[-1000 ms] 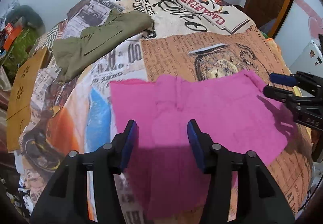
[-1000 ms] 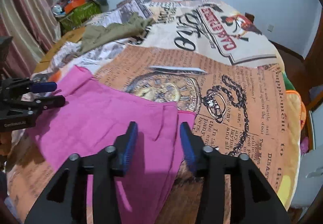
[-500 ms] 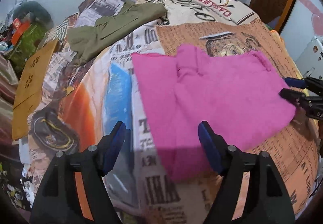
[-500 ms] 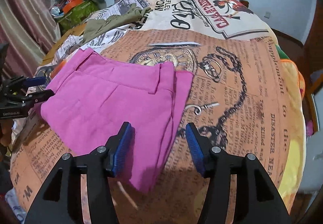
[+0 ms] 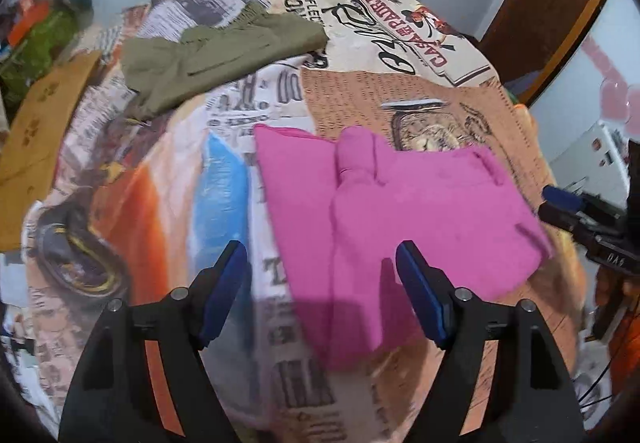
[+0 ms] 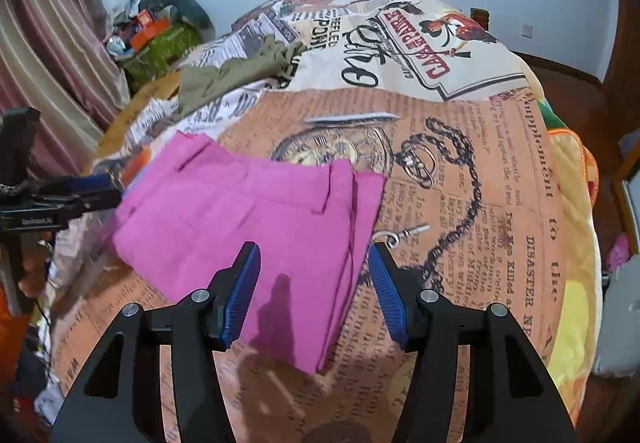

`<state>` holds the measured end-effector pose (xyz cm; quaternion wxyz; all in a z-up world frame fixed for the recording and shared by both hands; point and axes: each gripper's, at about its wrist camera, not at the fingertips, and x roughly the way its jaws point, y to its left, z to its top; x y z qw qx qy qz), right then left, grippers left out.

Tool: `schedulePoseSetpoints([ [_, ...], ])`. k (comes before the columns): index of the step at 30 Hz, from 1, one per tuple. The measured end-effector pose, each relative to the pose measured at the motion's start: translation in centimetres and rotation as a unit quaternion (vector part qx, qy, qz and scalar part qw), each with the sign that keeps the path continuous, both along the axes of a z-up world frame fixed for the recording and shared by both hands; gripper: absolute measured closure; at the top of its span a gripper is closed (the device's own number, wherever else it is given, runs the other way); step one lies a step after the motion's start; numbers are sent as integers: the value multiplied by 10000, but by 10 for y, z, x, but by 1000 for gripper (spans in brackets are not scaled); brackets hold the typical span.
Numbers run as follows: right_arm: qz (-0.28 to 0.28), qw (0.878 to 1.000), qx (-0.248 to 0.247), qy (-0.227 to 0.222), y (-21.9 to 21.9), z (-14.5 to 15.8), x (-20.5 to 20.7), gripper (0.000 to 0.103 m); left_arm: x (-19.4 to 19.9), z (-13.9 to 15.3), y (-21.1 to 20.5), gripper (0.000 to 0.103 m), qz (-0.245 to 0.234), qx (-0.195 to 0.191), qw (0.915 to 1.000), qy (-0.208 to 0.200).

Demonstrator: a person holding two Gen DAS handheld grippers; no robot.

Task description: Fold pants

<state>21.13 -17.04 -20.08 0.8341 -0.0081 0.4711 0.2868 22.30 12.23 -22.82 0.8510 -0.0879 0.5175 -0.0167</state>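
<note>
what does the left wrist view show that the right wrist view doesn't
Only the left wrist view shows the blue patch printed on the bedspread beside the pink pants, and a wooden headboard or door frame at upper right.

Only the right wrist view shows the striped curtain, the printed chain and key on the orange panel, and a wall socket.

Both show the folded pink pants lying flat, the olive garment farther back, and both grippers open, left gripper and right gripper, neither holding cloth.
</note>
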Motion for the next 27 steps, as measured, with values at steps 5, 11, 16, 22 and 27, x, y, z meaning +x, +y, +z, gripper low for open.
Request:
schedulePoseSetpoints([
  [5,-141,9995,60,285,1,-16,11,51,16,-23,-5,26,-11,-310,9990,311],
  [11,-262,9972,244,651,-6,-41,17,47,21,-32,-3,25,29,-335,9990,309],
  [16,-251,9969,339,659,-5,-43,23,43,28,-35,-1,25,42,-453,9984,325],
  [22,-277,9947,604,780,-4,-47,36,40,41,-39,-8,28,21,-464,9983,348],
  [27,-313,9938,693,811,-4,-50,39,61,48,-38,-15,59,-74,-516,9982,303],
])
